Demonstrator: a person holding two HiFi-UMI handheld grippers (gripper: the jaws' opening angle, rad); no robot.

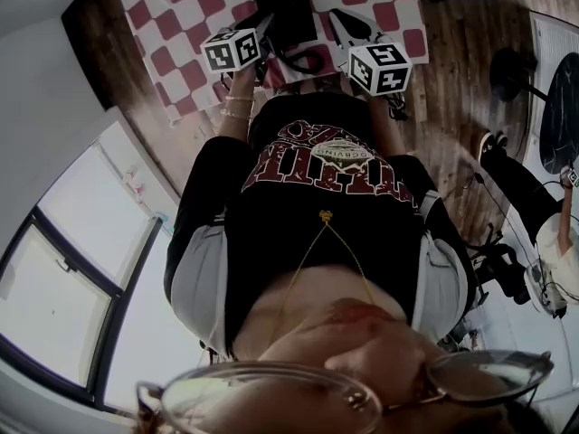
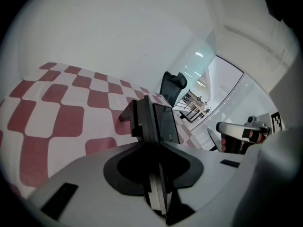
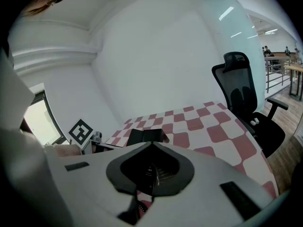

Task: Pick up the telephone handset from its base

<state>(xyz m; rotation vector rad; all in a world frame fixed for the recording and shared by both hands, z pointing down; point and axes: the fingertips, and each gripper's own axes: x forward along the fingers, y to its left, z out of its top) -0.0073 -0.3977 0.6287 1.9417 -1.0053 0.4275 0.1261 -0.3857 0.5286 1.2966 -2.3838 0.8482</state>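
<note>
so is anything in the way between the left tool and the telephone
Nothing visible does. In the left gripper view the black telephone rises straight ahead of the left tool, close in front of it on the checked tablecloth, with no other object between them.

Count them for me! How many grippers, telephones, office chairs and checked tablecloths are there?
Grippers: 2 (left gripper, right gripper)
Telephone: 1
Office chair: 1
Checked tablecloth: 1
Total: 5
</note>
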